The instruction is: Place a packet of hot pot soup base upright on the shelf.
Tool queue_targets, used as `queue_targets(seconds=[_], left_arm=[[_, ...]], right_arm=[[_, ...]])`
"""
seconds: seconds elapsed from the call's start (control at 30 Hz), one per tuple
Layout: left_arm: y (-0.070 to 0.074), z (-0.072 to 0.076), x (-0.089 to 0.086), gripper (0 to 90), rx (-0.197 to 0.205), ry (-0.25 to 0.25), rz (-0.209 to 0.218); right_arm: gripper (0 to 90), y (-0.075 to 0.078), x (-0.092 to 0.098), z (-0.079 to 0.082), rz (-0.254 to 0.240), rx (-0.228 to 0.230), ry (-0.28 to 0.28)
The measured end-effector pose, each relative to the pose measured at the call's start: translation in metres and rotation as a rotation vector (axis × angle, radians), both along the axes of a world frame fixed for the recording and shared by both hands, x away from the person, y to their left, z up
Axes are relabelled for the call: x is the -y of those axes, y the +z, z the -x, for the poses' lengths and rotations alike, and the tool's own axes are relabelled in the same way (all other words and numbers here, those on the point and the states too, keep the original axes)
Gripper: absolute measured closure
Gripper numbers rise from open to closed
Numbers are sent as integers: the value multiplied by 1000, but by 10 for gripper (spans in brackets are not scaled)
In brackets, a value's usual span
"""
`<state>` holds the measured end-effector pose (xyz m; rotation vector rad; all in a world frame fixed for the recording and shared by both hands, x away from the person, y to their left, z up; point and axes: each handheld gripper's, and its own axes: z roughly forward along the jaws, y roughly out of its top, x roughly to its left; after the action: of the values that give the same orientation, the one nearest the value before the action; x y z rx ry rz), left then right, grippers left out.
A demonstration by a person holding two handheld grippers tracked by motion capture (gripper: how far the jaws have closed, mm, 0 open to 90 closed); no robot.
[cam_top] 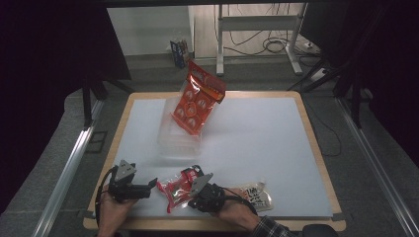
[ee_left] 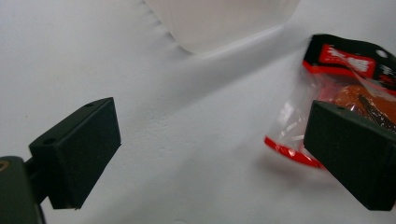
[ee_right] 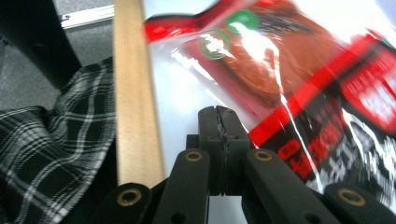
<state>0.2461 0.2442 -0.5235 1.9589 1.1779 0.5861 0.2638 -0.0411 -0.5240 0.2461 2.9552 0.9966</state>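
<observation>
A red snack packet (cam_top: 175, 190) lies near the table's front edge. My right gripper (cam_top: 191, 201) is at its right end, and in the right gripper view its jaws (ee_right: 218, 128) are pressed together on the packet's (ee_right: 299, 70) clear edge. My left gripper (cam_top: 152, 186) sits just left of the packet, apart from it. In the left gripper view it (ee_left: 210, 154) is wide open over bare table, with the packet (ee_left: 348, 88) behind its right jaw. An orange-red snack bag (cam_top: 197, 98) leans upright in a clear plastic box (cam_top: 179, 140) at the table's centre.
A beige packet (cam_top: 254, 195) lies right of my right hand. The wooden table edge (ee_right: 135, 93) runs close beside the right gripper, with a plaid sleeve (ee_right: 46, 140) below it. The clear box's corner (ee_left: 219, 18) is ahead of the left gripper.
</observation>
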Motion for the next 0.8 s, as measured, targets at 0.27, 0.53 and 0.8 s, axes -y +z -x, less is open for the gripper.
queue_targets(seconds=[0.27, 0.53, 0.8], left_arm=[[0, 0, 0, 39, -5, -1, -1], [0, 0, 1, 39, -9, -6, 0], [-1, 0, 1, 39, -9, -7, 1]], right_arm=[[884, 1, 10, -15, -16, -17, -65], [828, 6, 16, -20, -19, -29, -74], [722, 16, 36, -31, -29, -17, -140]])
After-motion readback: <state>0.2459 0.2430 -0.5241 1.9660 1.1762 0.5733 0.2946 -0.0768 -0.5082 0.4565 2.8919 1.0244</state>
